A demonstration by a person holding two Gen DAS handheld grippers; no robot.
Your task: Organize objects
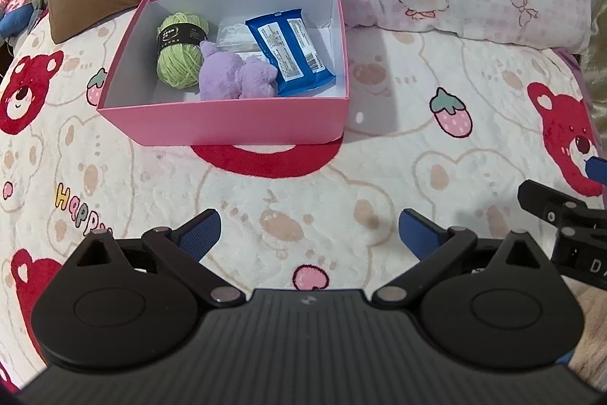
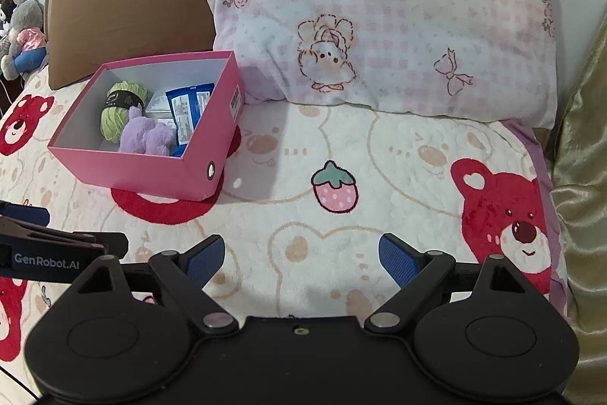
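Four items in box: a green yarn ball (image 1: 178, 54), a purple plush toy (image 1: 235, 76), a clear packet of something white (image 1: 234, 35) and a blue wipes pack (image 1: 290, 50), all inside the pink box (image 1: 224, 122).
Stuffed toys: a small pile at the far left edge of both views (image 2: 22, 25), beside the bed.
Brown pillow: upper left of the frame in both views (image 2: 121, 6), behind the box, with a white cloud stitched on it.
Pink box: open-topped, white inside, upper centre-left of the left wrist view and middle left of the right wrist view; it stands on the bear-and-strawberry blanket (image 1: 341, 185) that covers the bed, over a red printed patch.
Order inside, left wrist view: yarn at the left, plush in front and in the middle, touching the yarn, clear packet behind the plush, blue pack at the right with its printed label up.
Left gripper (image 1: 309, 232): lower centre of its own view, blue pads well apart, nothing between them, above the blanket and apart from the box.
Checked pillow: pink and white with animal drawings (image 2: 379, 25), upper right in both views, just beside the box's far right corner.
Right gripper (image 2: 301, 259): lower centre of its own view, pads spread wide, holding nothing; its tip also shows at the right edge of the left wrist view.
Gold fabric: far right edge of the right wrist view (image 2: 580, 177).
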